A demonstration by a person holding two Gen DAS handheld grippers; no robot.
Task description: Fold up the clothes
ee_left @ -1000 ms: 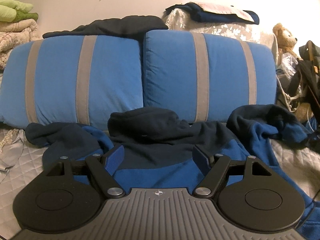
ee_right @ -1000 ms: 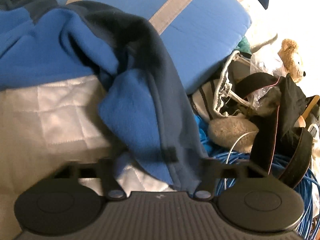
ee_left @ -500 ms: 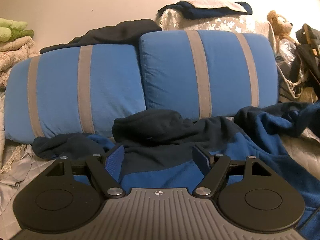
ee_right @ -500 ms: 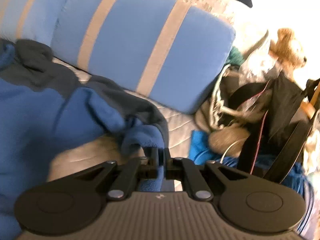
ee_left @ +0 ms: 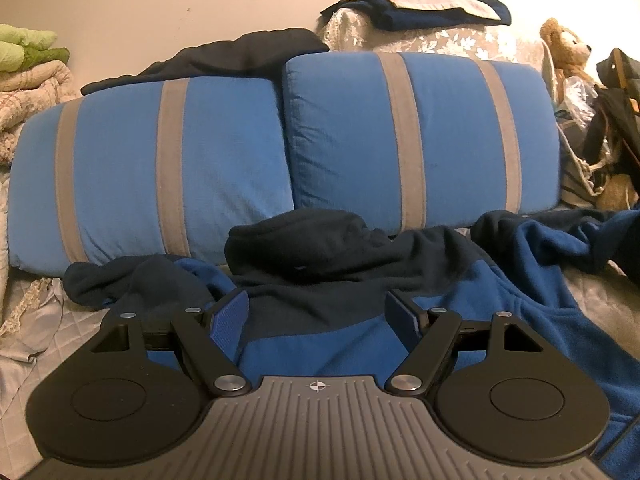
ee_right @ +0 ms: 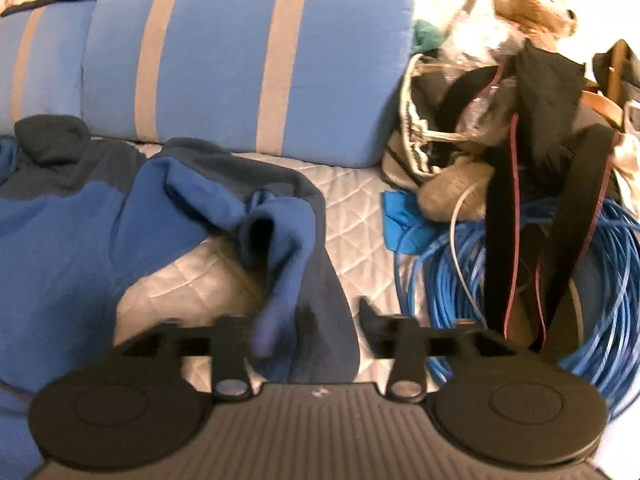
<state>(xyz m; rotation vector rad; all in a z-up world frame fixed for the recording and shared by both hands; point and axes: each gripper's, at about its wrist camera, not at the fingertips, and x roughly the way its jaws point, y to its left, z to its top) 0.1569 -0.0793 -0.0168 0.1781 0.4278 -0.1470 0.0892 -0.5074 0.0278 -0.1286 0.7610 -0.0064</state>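
Observation:
A blue fleece hoodie (ee_left: 320,340) with navy shoulders lies front-up on the quilted bed, its navy hood (ee_left: 304,244) bunched against the pillows. My left gripper (ee_left: 316,308) hovers open just over the chest, with its blue pads apart and fabric below them. In the right wrist view the hoodie's right sleeve (ee_right: 288,232) lies rumpled and folded over itself. Its cuff end hangs between the fingers of my right gripper (ee_right: 308,320). Those jaws are opening, and the pads stand clear of the cloth.
Two blue pillows with grey stripes (ee_left: 420,132) stand behind the hoodie, with a dark garment (ee_left: 224,56) on top. To the right are a coil of blue cable (ee_right: 460,272), black straps and bags (ee_right: 540,112) and a teddy bear (ee_left: 564,48). Folded blankets (ee_left: 28,64) sit far left.
Half a second ago my right gripper was shut on the sleeve's cuff; it has risen, rolled and opened, and the sleeve now hangs loose between the fingers. The left gripper has stayed put.

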